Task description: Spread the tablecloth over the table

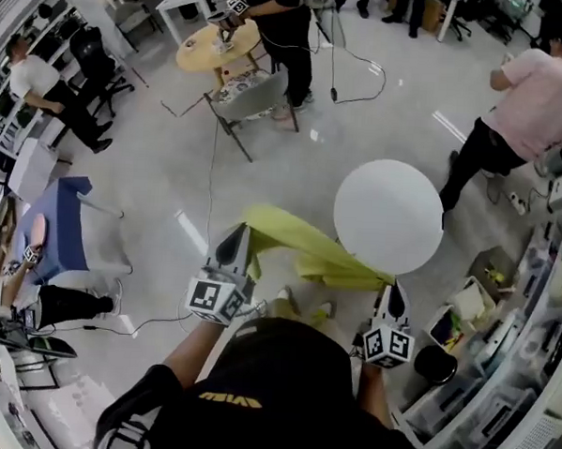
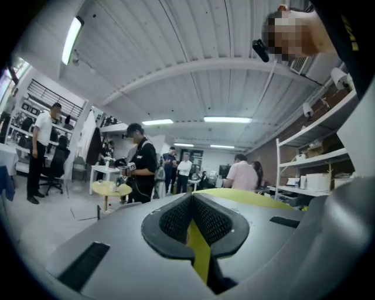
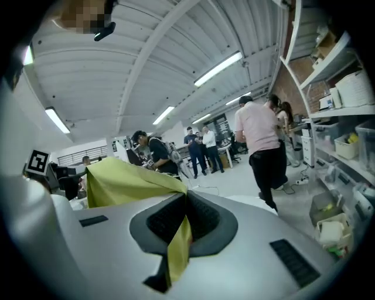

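Note:
A yellow-green tablecloth hangs bunched in the air between my two grippers, beside the near edge of a round white table. My left gripper is shut on one end of the cloth, and a yellow strip shows pinched between its dark pads. My right gripper is shut on the other end. In the right gripper view a fold of cloth sticks out of the closed jaws and the bulk of the cloth billows to the left. The tabletop is bare.
Shelving with bins lines the right side. A person in a pink shirt stands beyond the table. Farther off are a small yellow round table, a chair, a blue-draped table and a floor cable.

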Motion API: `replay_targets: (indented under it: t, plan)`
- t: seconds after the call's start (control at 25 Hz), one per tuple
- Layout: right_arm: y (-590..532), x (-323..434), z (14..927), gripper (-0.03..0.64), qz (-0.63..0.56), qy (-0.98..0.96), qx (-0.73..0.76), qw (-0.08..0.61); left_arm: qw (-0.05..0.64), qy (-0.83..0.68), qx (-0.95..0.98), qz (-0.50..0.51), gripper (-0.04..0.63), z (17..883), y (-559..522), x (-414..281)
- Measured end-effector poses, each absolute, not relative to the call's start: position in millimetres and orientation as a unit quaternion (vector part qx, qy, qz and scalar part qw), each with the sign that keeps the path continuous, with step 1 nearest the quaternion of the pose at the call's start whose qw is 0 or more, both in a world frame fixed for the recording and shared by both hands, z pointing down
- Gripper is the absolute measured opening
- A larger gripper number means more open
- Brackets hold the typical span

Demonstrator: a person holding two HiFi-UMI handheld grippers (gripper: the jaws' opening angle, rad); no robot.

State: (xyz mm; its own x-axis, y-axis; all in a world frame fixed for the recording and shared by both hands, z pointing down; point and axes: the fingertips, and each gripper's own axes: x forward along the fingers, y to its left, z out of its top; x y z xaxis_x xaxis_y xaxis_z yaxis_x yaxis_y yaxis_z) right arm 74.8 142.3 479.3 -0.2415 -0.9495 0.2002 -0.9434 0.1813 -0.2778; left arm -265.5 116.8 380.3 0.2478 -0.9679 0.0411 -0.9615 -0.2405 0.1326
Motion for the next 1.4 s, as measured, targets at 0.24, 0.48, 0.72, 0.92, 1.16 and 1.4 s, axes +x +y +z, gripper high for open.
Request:
replay_targets:
  t: [0.24, 0.48, 0.72, 0.92, 1.16, 1.4]
  plan:
    - [150.2, 101.5, 467.9, 0.008, -0.131, 0.717, -0.685, 0.004, 0.058, -0.54, 0.839, -0.018, 0.017, 390.4, 74.6, -235.9]
    - [176.1, 109.9, 466.4, 0.008, -0.182, 0.615, -0.766, 0.04, 0.045, -0.448, 0.893, 0.016, 0.017, 405.6, 68.7, -222.4]
    - [197.7, 67.5, 465.1, 0.008, -0.175, 0.569, -0.803, 0.031, 0.059, -0.405, 0.913, 0.003, 0.017, 410.6, 58.3, -254.6]
    - [233.9, 43.0, 457.5, 0.008, -0.153, 0.532, -0.833, -0.002, 0.059, -0.36, 0.931, 0.018, 0.017, 416.9, 68.3, -267.9]
    - [236.8, 40.1, 447.2, 0.008, -0.066, 0.531, -0.842, -0.062, 0.053, -0.357, 0.932, -0.001, 0.017, 409.9, 53.7, -261.1]
    - [252.2, 62.3, 440.3, 0.008, -0.051, 0.544, -0.833, -0.087, 0.044, -0.371, 0.927, 0.0, 0.017, 404.5, 65.7, -236.1]
